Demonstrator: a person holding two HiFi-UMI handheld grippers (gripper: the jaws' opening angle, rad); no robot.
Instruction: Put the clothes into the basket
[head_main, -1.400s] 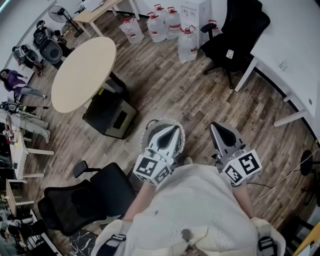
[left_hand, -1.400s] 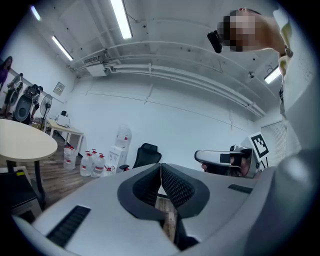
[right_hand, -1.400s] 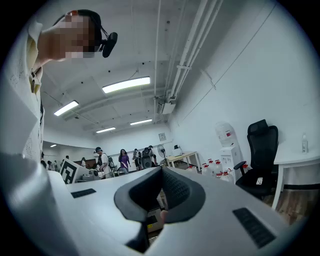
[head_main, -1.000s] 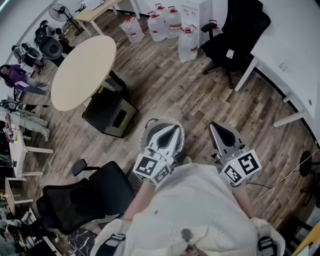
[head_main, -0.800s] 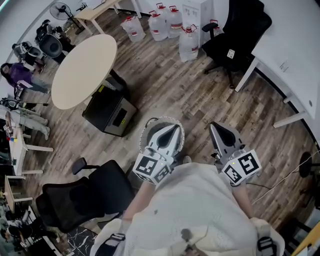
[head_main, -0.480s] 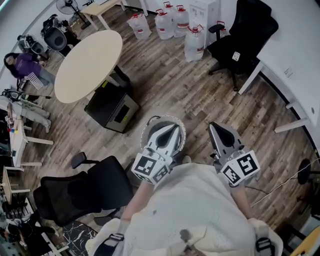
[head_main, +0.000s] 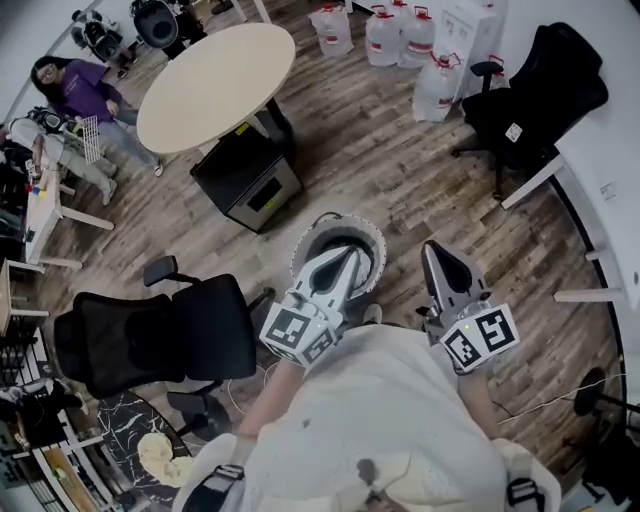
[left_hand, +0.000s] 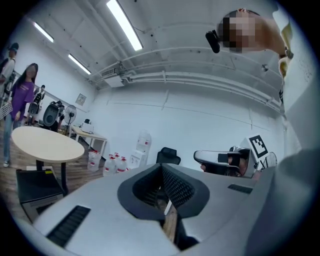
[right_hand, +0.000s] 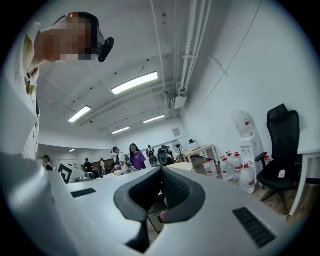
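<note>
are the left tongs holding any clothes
No, the left tongs are shut together with no cloth between them.

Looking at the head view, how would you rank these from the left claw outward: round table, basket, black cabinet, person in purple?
1. basket, right under the tip of the left claw.
2. black cabinet, up and left.
3. round table, beyond the cabinet.
4. person in purple, far upper left.

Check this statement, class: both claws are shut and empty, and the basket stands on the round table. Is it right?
Not quite. The head view shows the basket standing on the wooden floor, under the left claw and apart from the round table. The left claw and the right claw are indeed shut and empty.
</note>
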